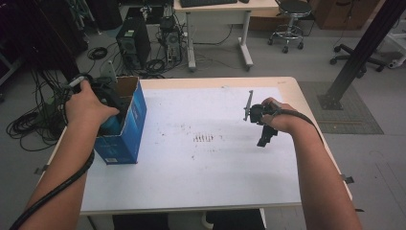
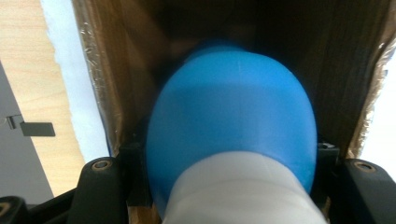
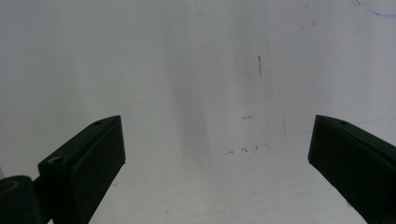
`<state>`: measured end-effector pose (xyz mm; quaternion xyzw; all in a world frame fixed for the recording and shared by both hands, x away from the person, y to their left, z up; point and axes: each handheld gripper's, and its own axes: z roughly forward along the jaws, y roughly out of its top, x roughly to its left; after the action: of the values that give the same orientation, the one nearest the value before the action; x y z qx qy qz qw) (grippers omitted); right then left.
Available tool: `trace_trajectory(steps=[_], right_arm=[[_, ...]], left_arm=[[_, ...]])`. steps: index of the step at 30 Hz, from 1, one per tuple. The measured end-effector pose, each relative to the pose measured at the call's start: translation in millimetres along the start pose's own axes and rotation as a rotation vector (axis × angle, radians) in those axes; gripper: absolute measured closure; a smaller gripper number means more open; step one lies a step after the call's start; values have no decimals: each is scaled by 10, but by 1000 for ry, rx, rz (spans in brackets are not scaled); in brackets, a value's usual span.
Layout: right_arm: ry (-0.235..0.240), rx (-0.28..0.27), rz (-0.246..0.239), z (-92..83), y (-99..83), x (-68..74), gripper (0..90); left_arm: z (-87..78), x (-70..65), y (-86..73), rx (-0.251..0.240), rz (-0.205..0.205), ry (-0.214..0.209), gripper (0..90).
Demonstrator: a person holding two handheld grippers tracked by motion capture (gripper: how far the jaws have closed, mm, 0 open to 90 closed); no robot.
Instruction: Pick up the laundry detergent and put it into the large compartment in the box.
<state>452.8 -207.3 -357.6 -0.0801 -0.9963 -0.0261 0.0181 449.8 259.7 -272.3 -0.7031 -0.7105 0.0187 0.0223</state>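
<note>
A blue cardboard box [image 1: 129, 129] with its top open stands at the table's left edge. My left gripper [image 1: 110, 112] reaches down into it, shut on a rounded blue object with a white part [image 2: 233, 116]. In the left gripper view the black jaws press on both sides of the object, and the box's brown inner walls [image 2: 116, 70] surround it. My right gripper [image 1: 264, 139] hangs over the right part of the white sheet [image 1: 201, 158]. It points down, and its jaws [image 3: 217, 135] stand wide open with nothing between them.
The white sheet covers most of the wooden table [image 1: 292, 86] and bears small dark marks [image 1: 203, 138] at its middle. Beyond the table, a computer tower [image 1: 133, 42], cables, a desk and a stool [image 1: 289, 19] stand on the floor. A black post [image 1: 359, 52] rises at the right.
</note>
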Motion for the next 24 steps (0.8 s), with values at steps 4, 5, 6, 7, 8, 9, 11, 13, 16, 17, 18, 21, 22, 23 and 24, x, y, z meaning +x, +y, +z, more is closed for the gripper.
trace_trajectory(steps=[4,5,6,7,8,9,11,13,16,17,18,21,22,23,24], right_arm=[[3,0,1,17,-14,-1,38],[3,1,3,18,-17,-1,39],[5,2,4,20,-20,-1,38],[4,1,5,23,-23,-1,38],[4,1,6,26,-26,-1,38],[5,2,6,29,-26,-1,38],[6,1,4,39,-25,-3,38],[7,1,4,47,-23,-3,38],[9,2,3,64,-22,-6,38],[11,1,2,69,-23,-7,38],[12,3,3,72,-23,-9,38],[10,-1,6,71,-28,-11,38],[11,-1,6,68,-29,-14,38],[11,0,6,66,-30,-16,38],[10,0,6,64,-30,-19,38]], left_arm=[[37,4,4,8,0,2,375],[46,7,5,10,-1,2,375],[52,11,7,10,-2,2,375],[61,9,9,14,-3,4,375],[65,7,10,14,-3,5,375],[68,4,11,16,-2,6,375],[79,-2,14,20,0,6,375],[99,-2,19,23,1,2,375],[121,9,25,28,-2,-2,375],[120,13,25,26,-2,-3,375],[119,16,25,26,-4,-5,375],[126,19,22,27,-3,-5,375],[130,20,22,25,-4,-5,374],[130,21,22,25,-5,-6,374],[131,30,23,29,-9,-10,374]])
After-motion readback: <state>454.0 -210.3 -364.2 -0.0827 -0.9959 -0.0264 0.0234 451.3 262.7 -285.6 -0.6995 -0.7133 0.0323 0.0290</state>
